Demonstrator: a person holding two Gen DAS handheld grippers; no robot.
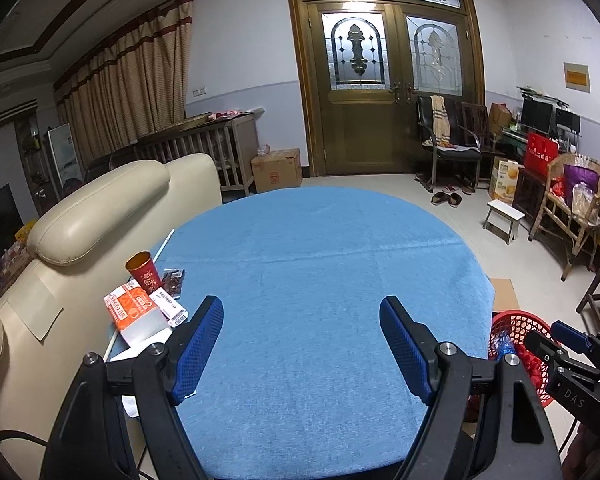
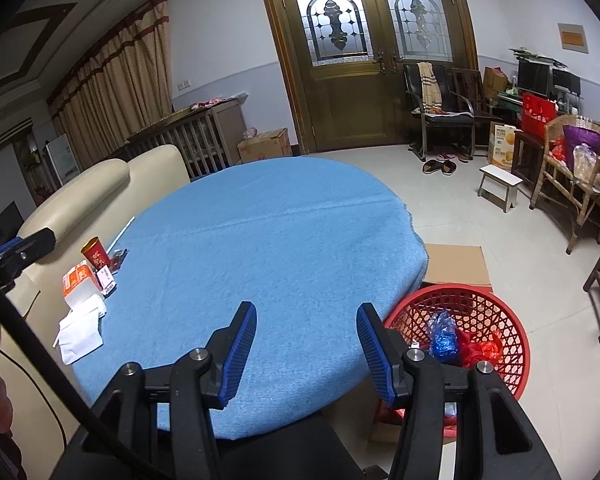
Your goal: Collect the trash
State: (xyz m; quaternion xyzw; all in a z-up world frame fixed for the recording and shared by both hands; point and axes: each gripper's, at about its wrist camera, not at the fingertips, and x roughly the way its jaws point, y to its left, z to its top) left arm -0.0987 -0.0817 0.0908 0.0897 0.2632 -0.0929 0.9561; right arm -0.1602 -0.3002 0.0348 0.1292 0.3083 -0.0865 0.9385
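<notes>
A round table with a blue cloth (image 1: 320,260) holds trash at its left edge: a red paper cup (image 1: 142,266), an orange-and-white carton (image 1: 134,314), a small dark packet (image 1: 174,278), a labelled wrapper (image 1: 172,306) and white tissue (image 2: 80,330). The cup (image 2: 95,257) and carton (image 2: 78,282) also show in the right wrist view. A red plastic basket (image 2: 460,332) with blue and red wrappers stands on the floor right of the table. My left gripper (image 1: 302,344) is open and empty over the table's near side. My right gripper (image 2: 306,350) is open and empty near the basket.
A cream leather sofa (image 1: 100,216) stands against the table's left side. Flat cardboard (image 2: 456,264) lies on the floor behind the basket. A white stool (image 2: 500,184), wicker chair (image 2: 580,160) and black chair (image 2: 440,112) stand at the right. A wooden double door (image 1: 380,80) is behind.
</notes>
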